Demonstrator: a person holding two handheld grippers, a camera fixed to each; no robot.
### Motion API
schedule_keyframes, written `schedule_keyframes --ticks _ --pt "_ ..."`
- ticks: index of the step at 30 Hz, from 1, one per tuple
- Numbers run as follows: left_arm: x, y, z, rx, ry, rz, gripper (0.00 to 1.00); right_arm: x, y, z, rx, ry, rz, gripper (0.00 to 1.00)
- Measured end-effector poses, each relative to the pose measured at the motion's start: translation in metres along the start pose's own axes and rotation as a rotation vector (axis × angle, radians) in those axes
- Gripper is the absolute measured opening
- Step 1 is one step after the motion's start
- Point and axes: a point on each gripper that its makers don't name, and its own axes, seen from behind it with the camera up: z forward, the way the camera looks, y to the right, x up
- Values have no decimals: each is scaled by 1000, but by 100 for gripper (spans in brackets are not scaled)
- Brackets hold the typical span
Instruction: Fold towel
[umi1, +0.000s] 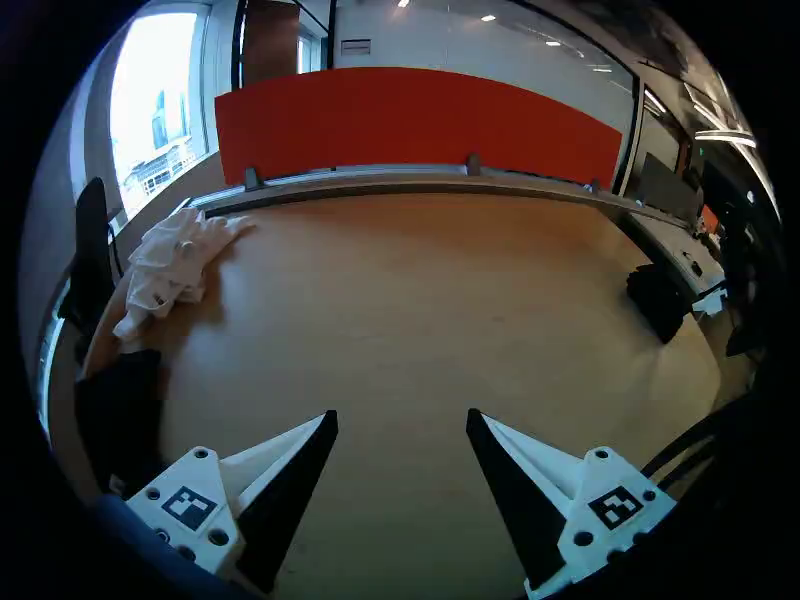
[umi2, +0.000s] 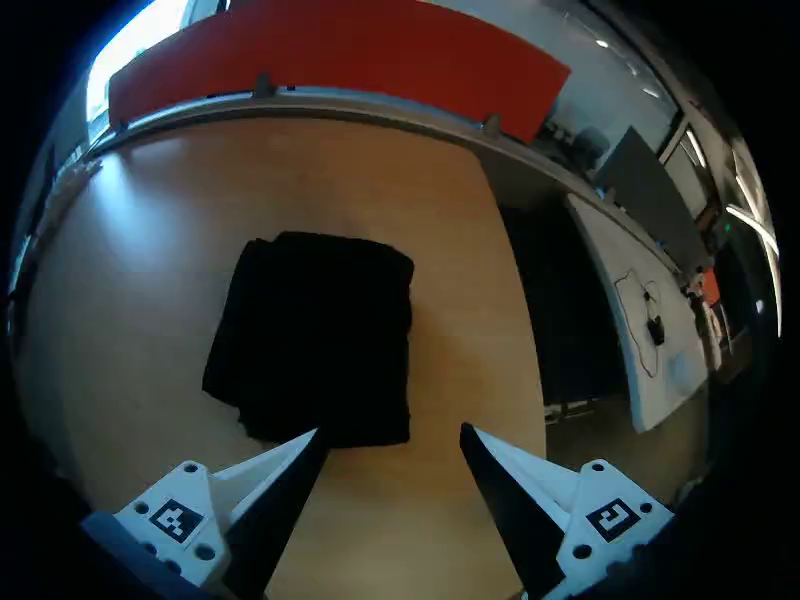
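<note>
Right gripper view: black towel (umi2: 315, 335), long axis away; right tongs (umi2: 390, 432), left tongs (umi1: 402, 420) agape.

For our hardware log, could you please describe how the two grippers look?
The left gripper and right gripper match: white angular fingers tapering to points, black inner faces, a square black-and-white marker on each, and small round holes nearby.

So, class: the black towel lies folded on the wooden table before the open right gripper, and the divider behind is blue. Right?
No: the divider is red, not blue, as the right gripper view shows. The black towel does lie folded on the wooden table before the open right gripper.
</note>
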Motion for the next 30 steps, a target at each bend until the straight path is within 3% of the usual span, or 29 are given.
schedule_keyframes --ticks 9,21,30 --pt "4 -1 -1 -4 11 -6 95 21 -15 -11 17 81 48 100" --pt "7 -3 0 -3 16 -8 96 50 -33 -23 38 185 195 100" --pt "13 -6 0 2 27 -13 96 70 -39 -33 25 278 237 100"
